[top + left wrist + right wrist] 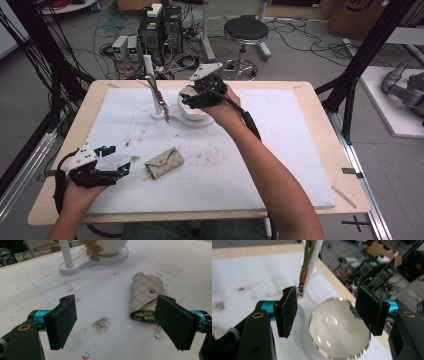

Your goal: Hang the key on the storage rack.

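Beige monogram-patterned key pouch point(146, 297) lies flat on the white foam-covered surface point(280, 165), just ahead of the left gripper point(111, 159), whose jaws are spread with nothing between them. Its long axis runs diagonally, the open end with gold clips facing that gripper. Farther off, the right gripper point(196, 96) hovers over a white round bowl point(337, 327) on a stand, jaws apart and holding nothing.

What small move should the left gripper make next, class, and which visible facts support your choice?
Probably a short advance toward the beige key pouch. The left gripper hovers with jaws wide apart and nothing between them; the pouch lies flat just ahead, beside one jaw, its open end showing gold hardware. The right gripper is open above the white bowl, away from the pouch.
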